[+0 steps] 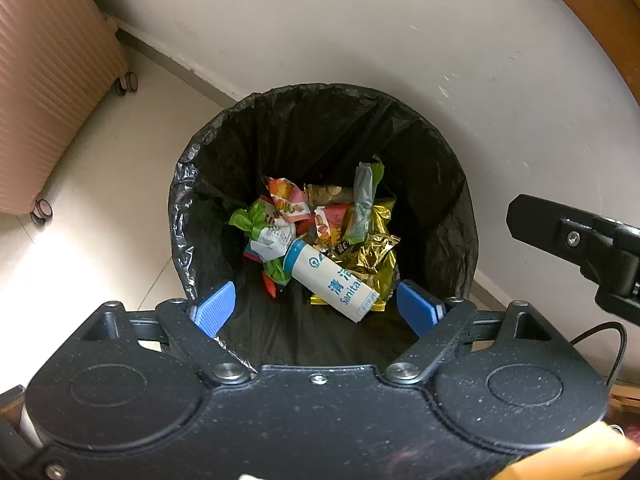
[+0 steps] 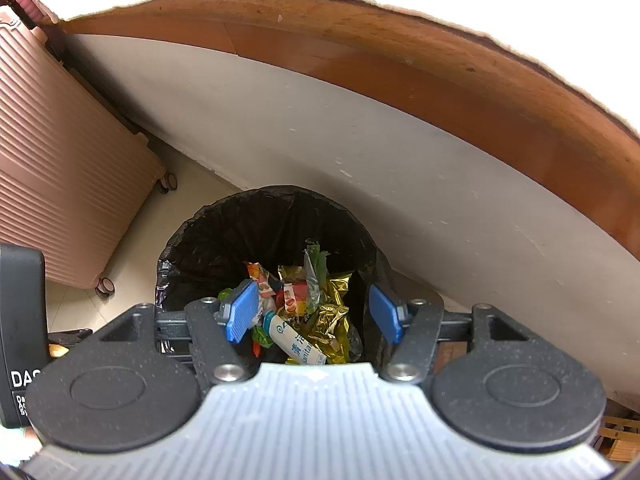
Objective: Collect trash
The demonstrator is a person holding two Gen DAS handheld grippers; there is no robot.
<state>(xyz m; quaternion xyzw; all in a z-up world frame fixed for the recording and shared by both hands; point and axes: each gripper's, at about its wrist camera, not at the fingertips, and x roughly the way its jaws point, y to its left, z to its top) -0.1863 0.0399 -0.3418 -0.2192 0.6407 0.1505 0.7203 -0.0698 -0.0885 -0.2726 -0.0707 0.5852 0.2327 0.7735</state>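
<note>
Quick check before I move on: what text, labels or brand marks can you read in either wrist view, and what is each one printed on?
"Sanita", cut off, with large blue Chinese characters I cannot read reliably: on the white tube lying in the bin.
"DA", cut off at the edge: on the black device at the left of the right wrist view; smaller lines beneath are too small to read.
Print on the crumpled wrappers: too small and creased to read.

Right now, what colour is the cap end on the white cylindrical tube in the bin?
Teal-blue cap; left wrist view is clearest.
</note>
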